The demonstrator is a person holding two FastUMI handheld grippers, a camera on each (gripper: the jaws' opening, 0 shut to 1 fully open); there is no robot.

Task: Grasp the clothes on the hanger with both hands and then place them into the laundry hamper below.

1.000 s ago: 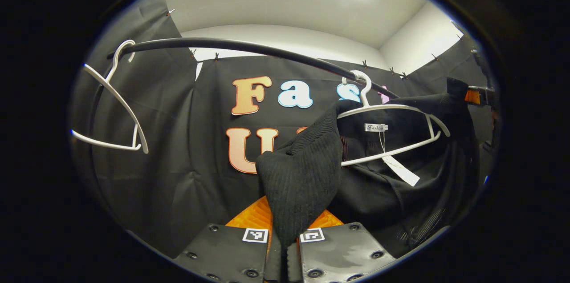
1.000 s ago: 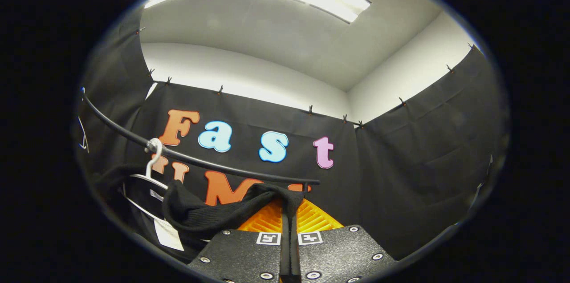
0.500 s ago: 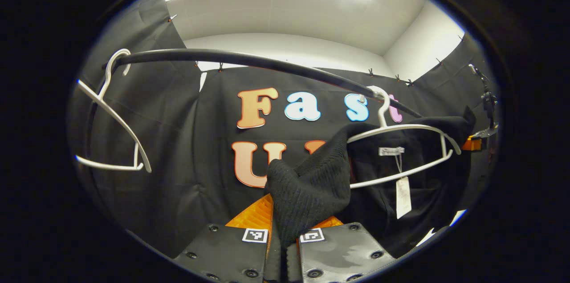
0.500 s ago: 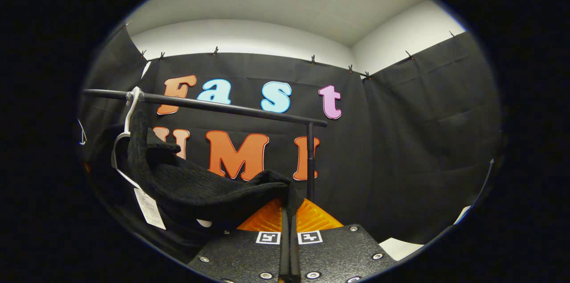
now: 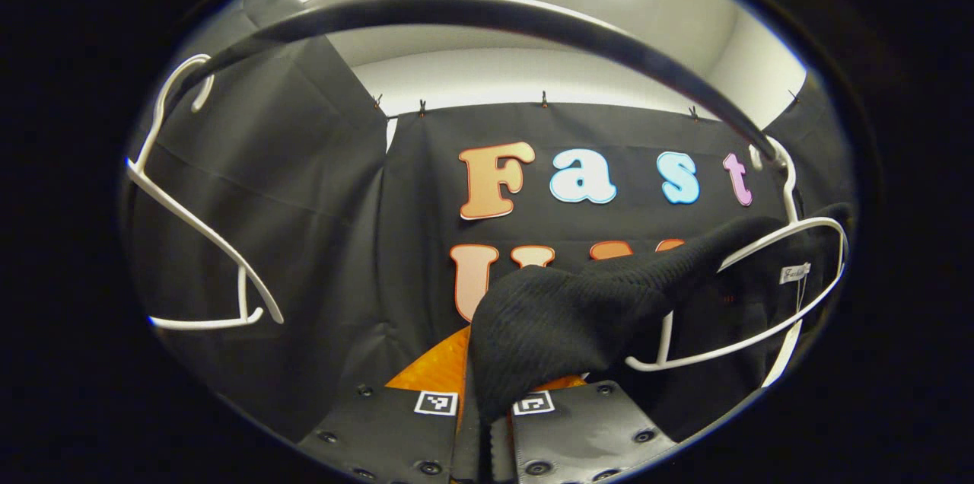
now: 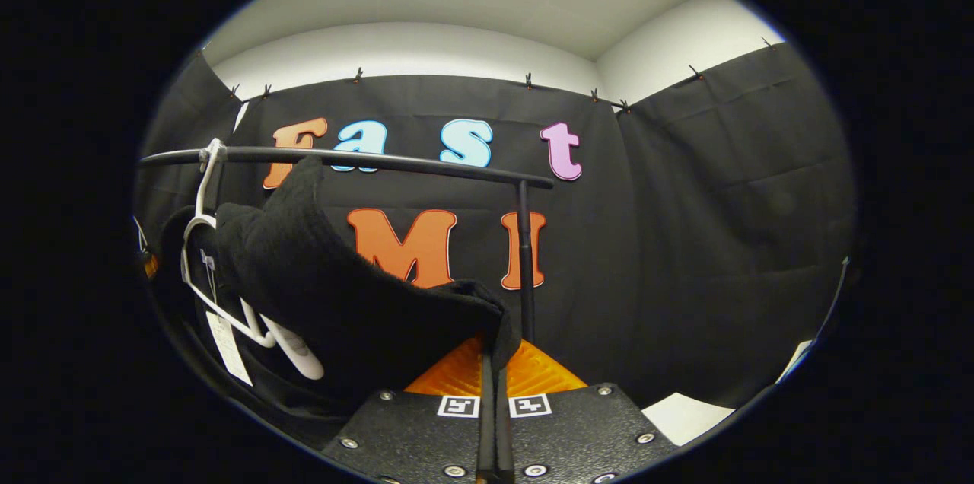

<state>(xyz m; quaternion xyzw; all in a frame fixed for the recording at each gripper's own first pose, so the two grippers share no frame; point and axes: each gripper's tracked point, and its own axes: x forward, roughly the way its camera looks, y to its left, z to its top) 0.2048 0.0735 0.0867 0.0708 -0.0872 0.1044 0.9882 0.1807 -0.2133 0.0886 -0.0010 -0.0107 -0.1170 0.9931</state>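
You've got both grippers, left (image 5: 482, 412) and right (image 6: 494, 362), clamped on the black top (image 5: 563, 316), strung between them half on the hanger (image 5: 761, 294); pull toward yourself, then down.

Black knit garment (image 5: 578, 309) half off white hanger (image 5: 768, 278), stretched between both grips.
In the left gripper view the ribbed fabric bunches at 6 o'clock and runs up toward 3 o'clock, where the hanger hooks on the black rail (image 5: 533, 16); a small tag sits inside the neck. In the right gripper view the garment (image 6: 335, 286) drapes from 9 o'clock down to 6 o'clock, hanger (image 6: 209, 256) tilted at 9 o'clock, paper tag dangling below it.
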